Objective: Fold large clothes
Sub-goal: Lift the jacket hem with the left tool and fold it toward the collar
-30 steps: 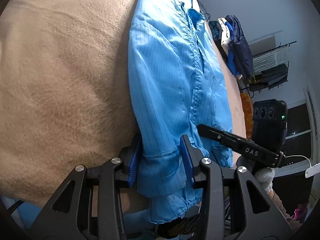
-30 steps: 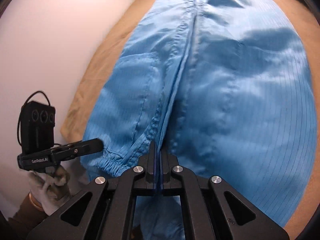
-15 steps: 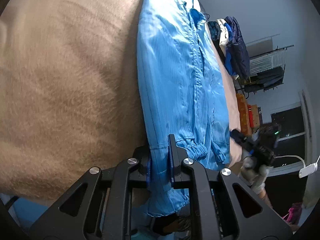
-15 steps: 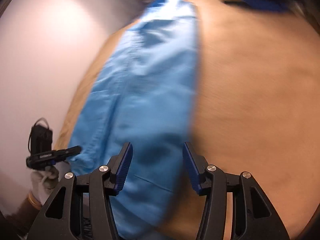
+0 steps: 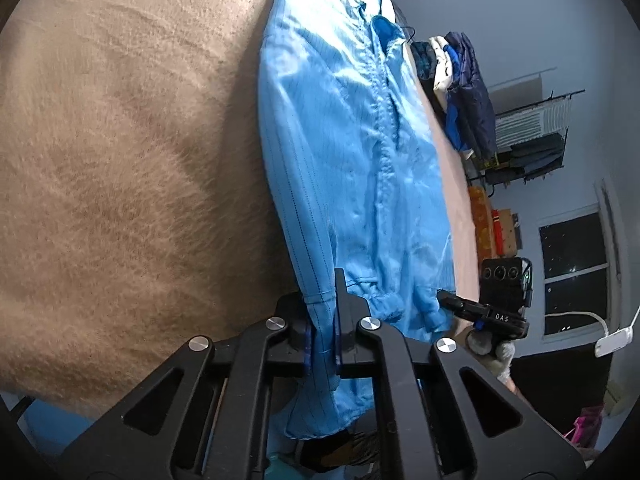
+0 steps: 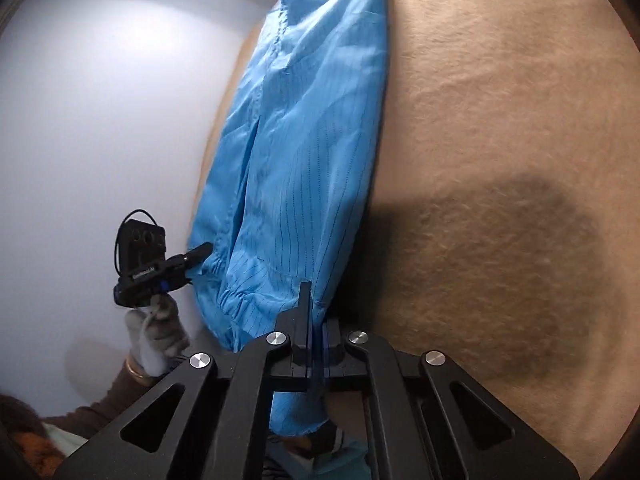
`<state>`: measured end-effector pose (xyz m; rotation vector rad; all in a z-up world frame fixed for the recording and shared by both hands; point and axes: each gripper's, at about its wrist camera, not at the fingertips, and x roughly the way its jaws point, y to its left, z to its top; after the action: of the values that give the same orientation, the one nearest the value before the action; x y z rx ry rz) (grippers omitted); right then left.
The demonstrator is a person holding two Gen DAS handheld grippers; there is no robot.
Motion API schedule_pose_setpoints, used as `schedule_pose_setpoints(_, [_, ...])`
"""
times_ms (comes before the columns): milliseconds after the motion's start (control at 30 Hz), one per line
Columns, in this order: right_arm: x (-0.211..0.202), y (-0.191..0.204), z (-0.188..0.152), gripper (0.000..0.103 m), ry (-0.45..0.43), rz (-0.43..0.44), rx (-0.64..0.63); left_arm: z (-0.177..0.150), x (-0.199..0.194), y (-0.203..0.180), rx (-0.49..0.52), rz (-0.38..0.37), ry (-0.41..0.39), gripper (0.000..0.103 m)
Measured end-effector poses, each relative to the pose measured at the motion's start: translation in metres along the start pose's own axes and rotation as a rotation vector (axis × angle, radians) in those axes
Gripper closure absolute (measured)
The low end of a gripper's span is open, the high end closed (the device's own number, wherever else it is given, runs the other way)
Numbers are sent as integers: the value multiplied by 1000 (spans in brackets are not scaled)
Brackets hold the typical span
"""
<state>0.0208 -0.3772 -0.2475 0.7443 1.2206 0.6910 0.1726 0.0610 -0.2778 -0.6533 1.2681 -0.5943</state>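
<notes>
While both of my tools point forward and down at the near end of the bed, I see each one clamped on the blue garment [image 5: 352,168]. My left gripper [image 5: 322,334] sits at the garment's near left edge; its black fingers [image 5: 347,320] are pinched nearly together with a fold of the thin blue cloth pressed between the blue pads. My right gripper [image 6: 314,340] is at the near right edge, its fingers [image 6: 301,320] closed to a slit on the same fabric, which hangs down below them over the edge of the bed.

In the right wrist view my left hand [image 6: 156,336], in a pale knit glove with a brown sleeve behind it, grips its tool from below, tip against the elastic cuff. In the left wrist view the gloved right hand [image 5: 494,350] holds its tool low at the right, its tip touching the cloth.

I read the garment as a smooth, slightly glossy blue coverall-type piece with fine dark pinstripes, a front closure seam running far along its length, a collar at the far end and gathered elastic cuffs near me. It lies long and narrow on a tan, fuzzy blanket [image 5: 120,152] covering the bed. Dark clothes [image 5: 464,88] hang at the far right by a pale wall.
</notes>
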Motion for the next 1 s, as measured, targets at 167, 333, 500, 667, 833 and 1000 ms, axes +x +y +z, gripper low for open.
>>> schedule_pose_setpoints(167, [-19,15,13,101,-86,94,-17,15,-11,-23,5,-62,-51,99])
schedule_pose_setpoints(333, [-36,31,35,101,-169,136,-41,40,-21,-42,7,-110,-95,99])
schedule_pose_setpoints(500, [-50,38,72,101,-261,136,-43,79,-25,-57,13,-124,-153,99])
schedule_pose_setpoints(667, [-52,40,117,101,-325,50,-55,127,-18,-68,28,-105,-223,99])
schedule_pose_setpoints(833, [-40,46,156,101,-367,-71,-76,160,-4,-63,41,-59,-254,99])
schedule_pose_setpoints(1000, [-25,29,173,101,-363,-147,-49,179,17,-47,-7,-39,-249,99])
